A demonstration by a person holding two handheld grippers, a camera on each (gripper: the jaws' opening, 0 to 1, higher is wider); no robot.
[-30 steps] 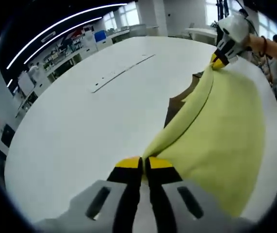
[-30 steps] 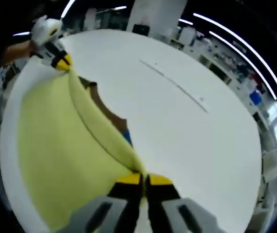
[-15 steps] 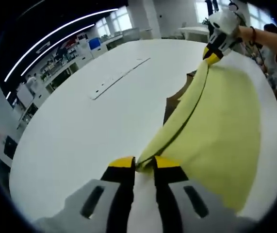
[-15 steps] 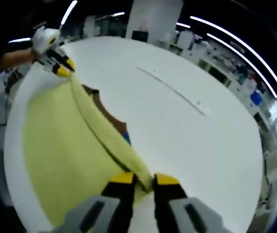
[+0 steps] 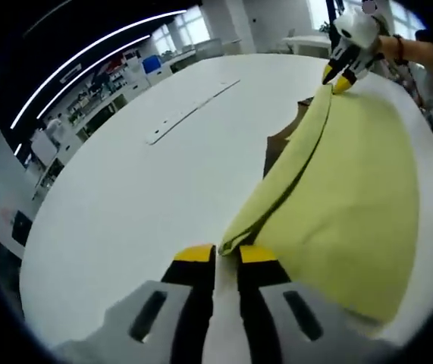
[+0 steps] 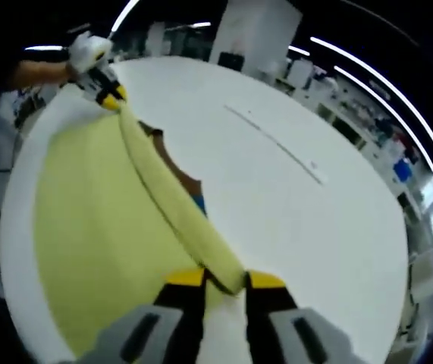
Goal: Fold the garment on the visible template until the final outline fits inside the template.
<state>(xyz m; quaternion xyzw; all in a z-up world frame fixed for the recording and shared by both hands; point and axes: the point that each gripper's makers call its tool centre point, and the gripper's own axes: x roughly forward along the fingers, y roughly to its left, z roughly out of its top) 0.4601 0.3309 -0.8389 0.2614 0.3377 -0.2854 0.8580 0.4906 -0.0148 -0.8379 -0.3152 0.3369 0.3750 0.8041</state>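
Your white table (image 5: pixel 125 197) carries the yellow garment (image 5: pixel 345 197), lying folded over a brown template (image 5: pixel 277 148) whose edge peeks out beside the fold. Your left gripper (image 5: pixel 216 254) sits just short of the fold's corner, jaws parted, released. Your right gripper (image 6: pixel 224 279) has jaws apart too, the fold's end lying between them.

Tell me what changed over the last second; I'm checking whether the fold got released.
Both grippers let go: the left gripper and right gripper opened, dropping the yellow garment's folded edge. The garment stays folded over the brown template on the white table.
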